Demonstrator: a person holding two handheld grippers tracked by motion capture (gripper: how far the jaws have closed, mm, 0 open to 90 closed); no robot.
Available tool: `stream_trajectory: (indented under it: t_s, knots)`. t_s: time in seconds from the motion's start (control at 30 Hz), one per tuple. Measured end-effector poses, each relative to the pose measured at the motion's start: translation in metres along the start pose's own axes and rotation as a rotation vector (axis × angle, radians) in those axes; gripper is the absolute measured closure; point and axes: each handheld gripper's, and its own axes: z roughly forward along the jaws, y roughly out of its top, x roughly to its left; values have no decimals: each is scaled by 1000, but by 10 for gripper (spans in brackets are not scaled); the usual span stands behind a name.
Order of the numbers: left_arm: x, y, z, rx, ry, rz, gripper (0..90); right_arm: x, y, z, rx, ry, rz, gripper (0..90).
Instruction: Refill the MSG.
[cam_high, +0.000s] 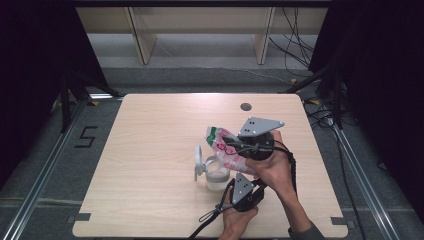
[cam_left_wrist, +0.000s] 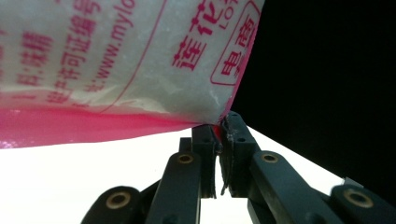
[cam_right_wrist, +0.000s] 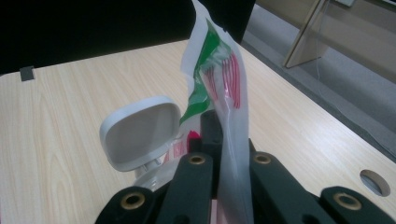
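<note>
A white plastic bag (cam_high: 223, 146) with red print and a green top hangs tilted over a clear container (cam_high: 218, 176) whose white flip lid (cam_high: 198, 159) stands open to its left. My right gripper (cam_high: 234, 145) is shut on the bag's side edge (cam_right_wrist: 226, 79), with the lid (cam_right_wrist: 140, 133) just beyond its jaws. From below, my left gripper (cam_high: 244, 173) is shut on the bag's pink bottom corner (cam_left_wrist: 116, 60), pinched between the tips (cam_left_wrist: 218, 133). Both hands sit close together at the table's front right.
The light wooden table (cam_high: 150, 130) has a round cable hole (cam_high: 245, 106) near its far edge, also seen as a hole (cam_right_wrist: 375, 182) by the right gripper. Wooden frame legs and cables lie on the floor beyond. Metal rails run along both sides.
</note>
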Motion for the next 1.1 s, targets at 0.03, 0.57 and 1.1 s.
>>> stream_trajectory:
  t_s: [0.03, 0.57, 1.1]
  knots:
    - [0, 0, 0, 6, 3, 2, 842, 1, 0, 1, -3, 6, 8, 900]
    - [1, -1, 0, -2, -7, -4, 842, 1, -1, 3, 2, 4, 10, 900]
    - [-2, -3, 0, -2, -27, -16, 843, 2, 0, 6, 48, -21, 16, 900]
